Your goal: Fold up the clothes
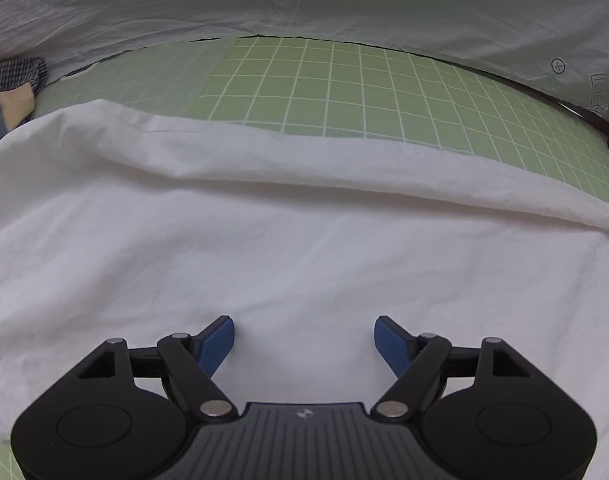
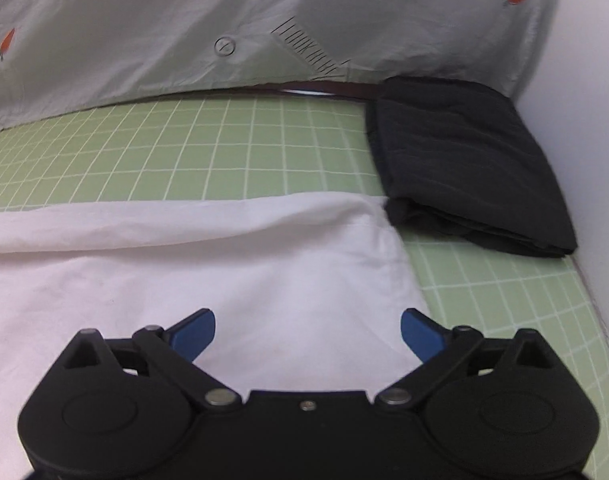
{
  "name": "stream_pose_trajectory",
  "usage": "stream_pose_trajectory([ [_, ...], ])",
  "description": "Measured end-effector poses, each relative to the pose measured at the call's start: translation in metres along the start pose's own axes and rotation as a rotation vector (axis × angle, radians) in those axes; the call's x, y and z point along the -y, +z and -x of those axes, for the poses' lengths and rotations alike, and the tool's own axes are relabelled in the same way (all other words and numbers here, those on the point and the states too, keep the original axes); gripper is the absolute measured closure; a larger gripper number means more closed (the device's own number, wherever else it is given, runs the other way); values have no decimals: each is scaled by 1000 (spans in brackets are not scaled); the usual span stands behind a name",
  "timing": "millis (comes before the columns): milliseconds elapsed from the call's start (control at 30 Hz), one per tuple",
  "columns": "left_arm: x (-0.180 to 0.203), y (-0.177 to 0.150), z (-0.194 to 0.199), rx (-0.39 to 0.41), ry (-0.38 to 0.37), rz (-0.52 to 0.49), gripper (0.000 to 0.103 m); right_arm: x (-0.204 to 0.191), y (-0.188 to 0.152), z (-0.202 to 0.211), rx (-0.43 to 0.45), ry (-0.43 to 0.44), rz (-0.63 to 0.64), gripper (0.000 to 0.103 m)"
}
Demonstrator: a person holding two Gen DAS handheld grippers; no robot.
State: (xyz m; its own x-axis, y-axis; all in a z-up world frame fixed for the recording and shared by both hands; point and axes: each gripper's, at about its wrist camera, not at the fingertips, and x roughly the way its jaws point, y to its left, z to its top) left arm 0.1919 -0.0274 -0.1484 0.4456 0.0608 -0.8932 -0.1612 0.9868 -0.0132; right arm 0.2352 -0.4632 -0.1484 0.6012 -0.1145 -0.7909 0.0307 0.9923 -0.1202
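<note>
A green grid mat [image 1: 344, 92] covers the tabletop, giving the white garment [image 1: 284, 248] a flat bed for folding; its far edge is already doubled over. Folded dark clothes [image 2: 464, 160] sit aside. Left tongs [image 1: 304, 340] and right tongs [image 2: 308, 330] hover spread wide, empty

Soft, even indoor light, no glare, faint shadows in the folds of the white garment [image 1: 304, 248], strong fisheye bending of the green grid mat [image 2: 208, 148], dark corner vignetting, right wrist view slightly blurred.
</note>
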Motion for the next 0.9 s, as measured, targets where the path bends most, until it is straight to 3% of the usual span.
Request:
stream_pose_trajectory([
  [233,13,64,-49,17,15,-17,18,-20,51,-65,-13,95,47,0],
  [367,6,87,-65,46,-5,70,6,-18,72,-85,3,118,5,0],
  [500,3,97,-71,68,3,139,3,-19,76,-92,13,113,-14,0],
  [700,-10,85,-44,95,-46,235,3,-16,64,-61,65,59,-60,0],
  [900,-37,28,7,128,-46,304,3,-40,8,-19,11,106,-77,0],
])
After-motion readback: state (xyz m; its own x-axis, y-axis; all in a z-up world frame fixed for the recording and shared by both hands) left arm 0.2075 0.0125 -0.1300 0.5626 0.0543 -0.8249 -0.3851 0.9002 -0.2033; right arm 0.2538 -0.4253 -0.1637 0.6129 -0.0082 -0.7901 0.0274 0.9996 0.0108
